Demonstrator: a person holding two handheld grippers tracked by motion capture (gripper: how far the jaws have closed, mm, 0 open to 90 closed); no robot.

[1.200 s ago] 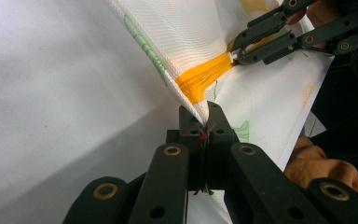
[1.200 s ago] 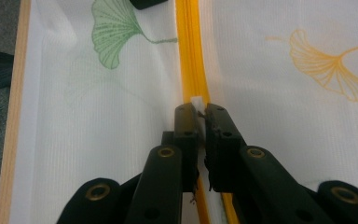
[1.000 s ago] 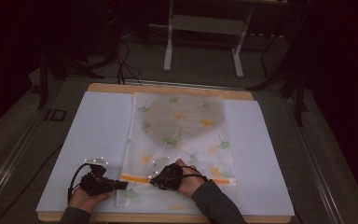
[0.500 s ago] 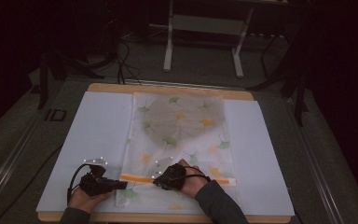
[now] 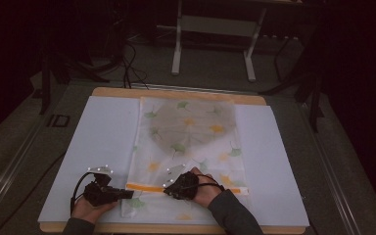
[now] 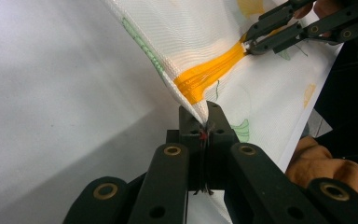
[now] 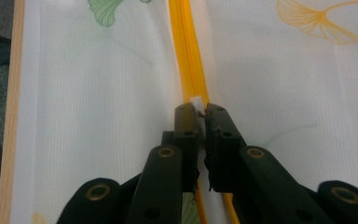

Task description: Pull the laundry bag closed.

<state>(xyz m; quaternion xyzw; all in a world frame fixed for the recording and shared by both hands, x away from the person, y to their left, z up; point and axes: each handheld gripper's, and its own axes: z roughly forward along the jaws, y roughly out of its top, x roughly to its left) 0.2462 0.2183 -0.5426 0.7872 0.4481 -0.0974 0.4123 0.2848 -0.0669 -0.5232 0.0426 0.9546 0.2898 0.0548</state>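
A white mesh bag printed with green and orange leaves lies flat on the white sheet. Its orange zipper runs across the near end. My left gripper is shut on the bag's near left corner at the zipper's end, lifting it slightly; its jaws pinch the fabric. My right gripper is shut on the small white zipper pull, and the jaws lie along the zipper. In the left gripper view the right gripper sits farther along the orange band.
A grey rounded item shows through the bag's far half. The wooden table edge frames the sheet. A metal stand and cables are on the floor beyond. A person's hand is at the right.
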